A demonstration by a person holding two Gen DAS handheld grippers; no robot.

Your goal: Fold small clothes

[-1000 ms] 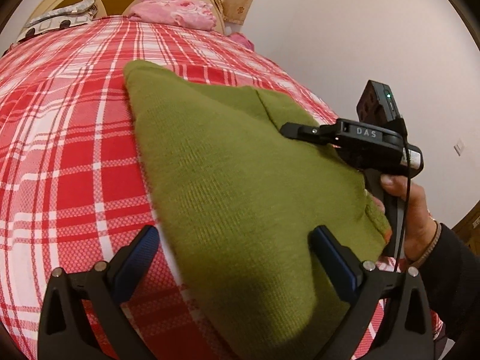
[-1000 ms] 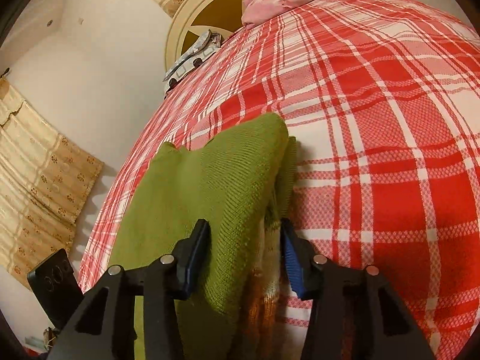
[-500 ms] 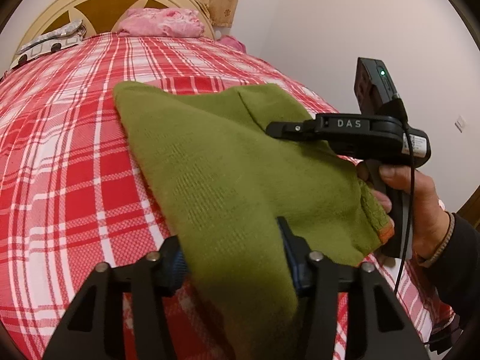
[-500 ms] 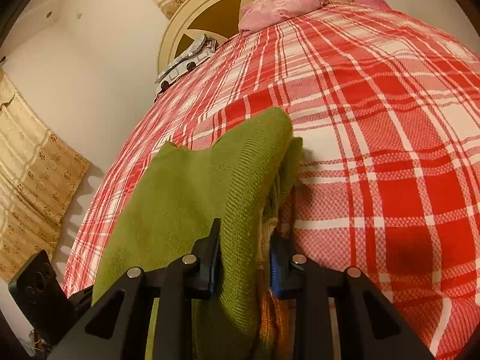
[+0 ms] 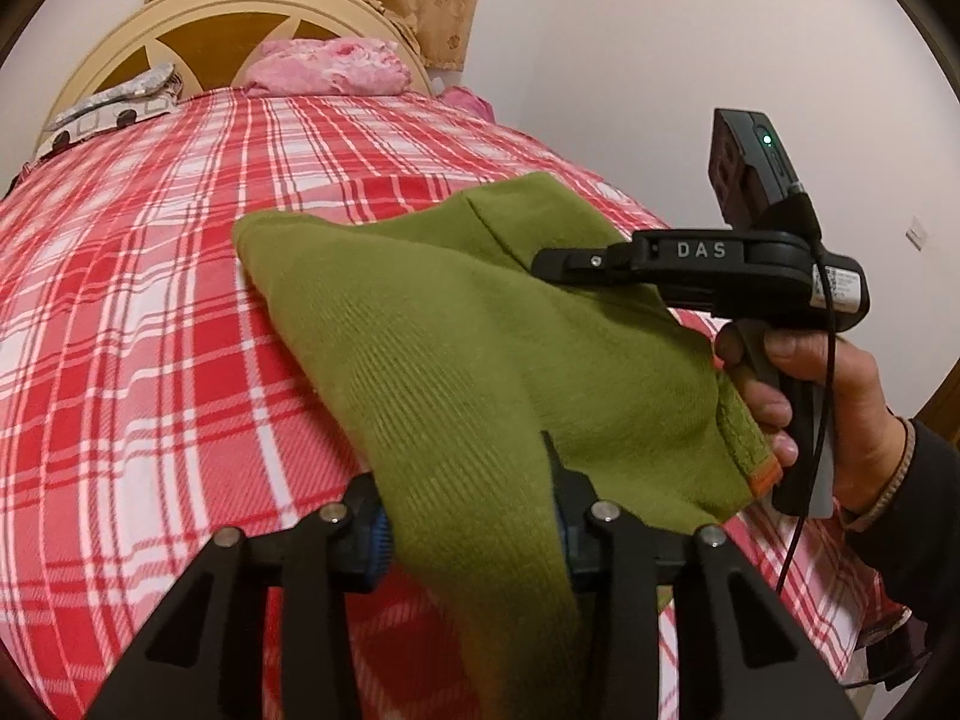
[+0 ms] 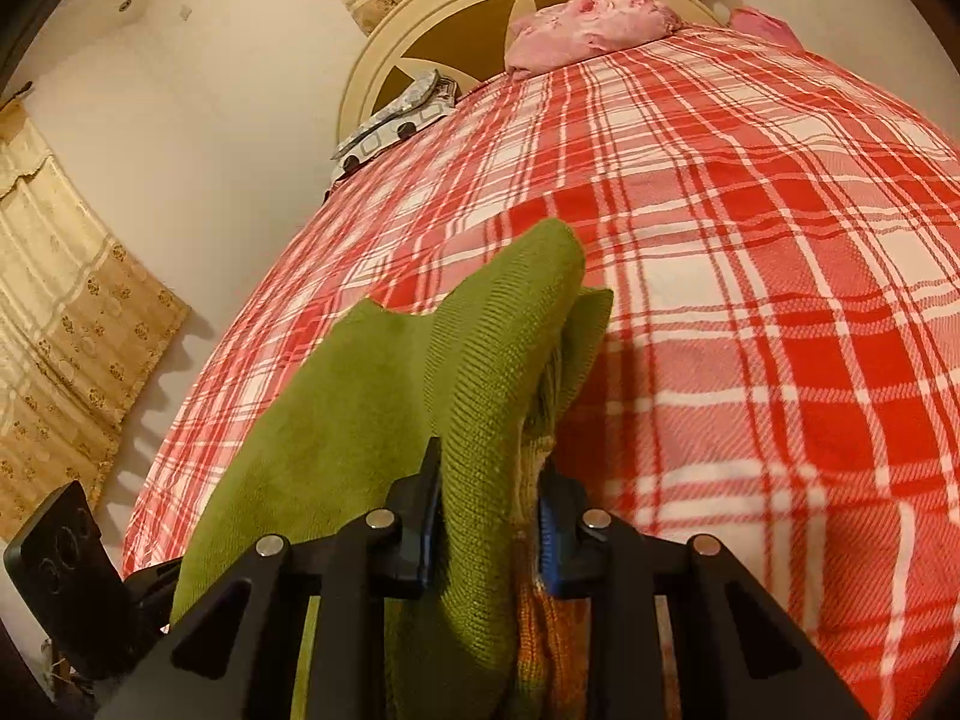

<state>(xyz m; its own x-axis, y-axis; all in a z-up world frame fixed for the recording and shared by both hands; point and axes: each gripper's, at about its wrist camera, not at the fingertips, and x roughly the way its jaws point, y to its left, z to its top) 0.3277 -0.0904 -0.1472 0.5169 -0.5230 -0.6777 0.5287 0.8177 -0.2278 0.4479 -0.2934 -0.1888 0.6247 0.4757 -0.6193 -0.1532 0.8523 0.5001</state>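
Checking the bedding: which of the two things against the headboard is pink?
The rumpled pillow lying farther right; the other is grey and white with dark dots.

Open plaid bedspread [image 5: 150, 330] beyond the green knit [image 5: 450, 348]; pink bedding [image 5: 330, 66] against the headboard [image 5: 198, 18].

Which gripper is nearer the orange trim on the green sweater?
Right. The right gripper clamps the green sweater beside its orange trim; the left gripper, closing, grips the opposite plain edge.

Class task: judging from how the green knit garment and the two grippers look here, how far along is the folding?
Done: both near corners of the green knit garment are gripped. In hand: left gripper, closing, and right gripper hold it above the plaid bedspread. Left: laying and flattening the fold.
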